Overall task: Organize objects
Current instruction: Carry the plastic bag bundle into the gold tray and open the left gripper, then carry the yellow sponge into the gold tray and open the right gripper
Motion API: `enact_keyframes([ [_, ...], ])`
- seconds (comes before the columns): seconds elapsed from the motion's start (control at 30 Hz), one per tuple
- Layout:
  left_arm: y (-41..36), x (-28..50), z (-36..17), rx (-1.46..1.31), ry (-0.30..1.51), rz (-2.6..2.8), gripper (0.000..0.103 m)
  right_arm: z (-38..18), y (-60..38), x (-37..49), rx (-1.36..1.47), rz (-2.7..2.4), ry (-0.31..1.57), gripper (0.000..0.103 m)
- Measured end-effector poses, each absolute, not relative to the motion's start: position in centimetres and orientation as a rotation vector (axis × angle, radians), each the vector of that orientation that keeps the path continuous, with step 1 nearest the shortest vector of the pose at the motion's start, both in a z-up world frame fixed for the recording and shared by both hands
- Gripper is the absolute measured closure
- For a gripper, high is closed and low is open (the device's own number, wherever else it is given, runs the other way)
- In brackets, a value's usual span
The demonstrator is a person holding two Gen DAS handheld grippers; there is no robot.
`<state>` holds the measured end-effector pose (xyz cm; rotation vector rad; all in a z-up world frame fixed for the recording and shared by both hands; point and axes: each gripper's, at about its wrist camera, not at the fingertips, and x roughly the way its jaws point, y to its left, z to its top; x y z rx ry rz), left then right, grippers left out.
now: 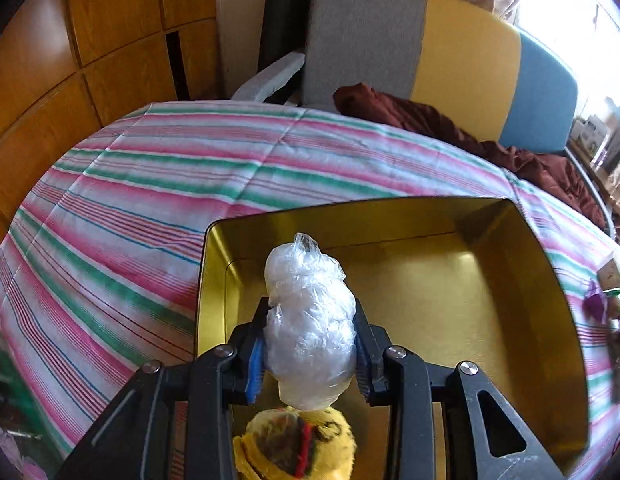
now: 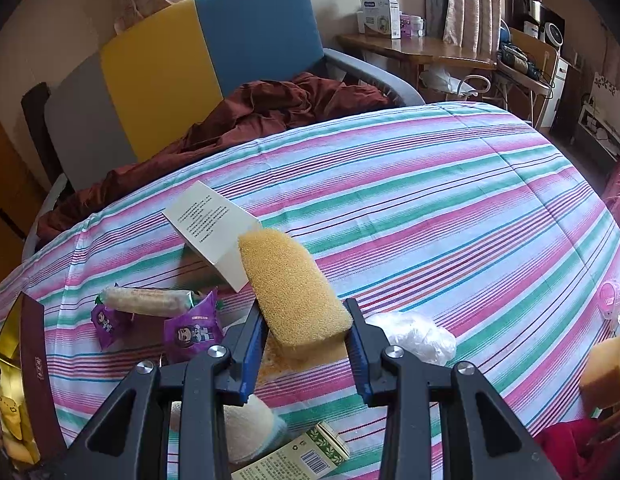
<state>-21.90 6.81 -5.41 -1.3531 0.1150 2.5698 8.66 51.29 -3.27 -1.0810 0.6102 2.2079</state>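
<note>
Crinkled clear plastic wrap, bunched into a bundle (image 1: 310, 320): lower centre of the left wrist view, clamped between the fingers of the left gripper (image 1: 310, 354) above the open gold-lined rectangular metal tin (image 1: 550, 280). Judged light, soft, slippery; a hold across its thick middle looks safest.

Coarse yellow oblong sponge block (image 2: 296, 292): centre of the right wrist view, clamped at its near end by the right gripper (image 2: 306, 350), raised over the pink, green and white striped cloth (image 2: 430, 200). Porous, springy, likely very light; gives under pressure.

Yellow plush toy (image 1: 296, 446): bottom centre, left view, in the tin.

Purple foil snack packets (image 2: 192, 332), a white folded printed card (image 2: 214, 228), and a second crumpled plastic wad (image 2: 418, 336): on the cloth.
</note>
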Motion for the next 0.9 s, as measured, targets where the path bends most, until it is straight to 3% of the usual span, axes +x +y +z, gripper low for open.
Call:
enact_keyframes([
  [0.13,6.6,-21.9,-5.8,-1.373,0.103,2.574,0.063,-3.3,51.4,8.6,-1.084,2.205,0.604,0.066],
  [0.27,6.3,-21.0,-5.1,-1.333,0.099,2.611,0.052,-3.3,51.4,8.6,-1.085,2.193,0.6,0.066],
  [0.63,3.6,-16.0,-2.9,-1.231,-0.011,2.691,0.051,-3.5,51.4,8.6,-1.104,2.163,0.567,0.066],
  [0.9,1.8,-9.4,-0.5,-1.127,-0.091,2.72,0.041,-4.0,51.5,8.7,-1.124,2.131,0.562,0.066],
])
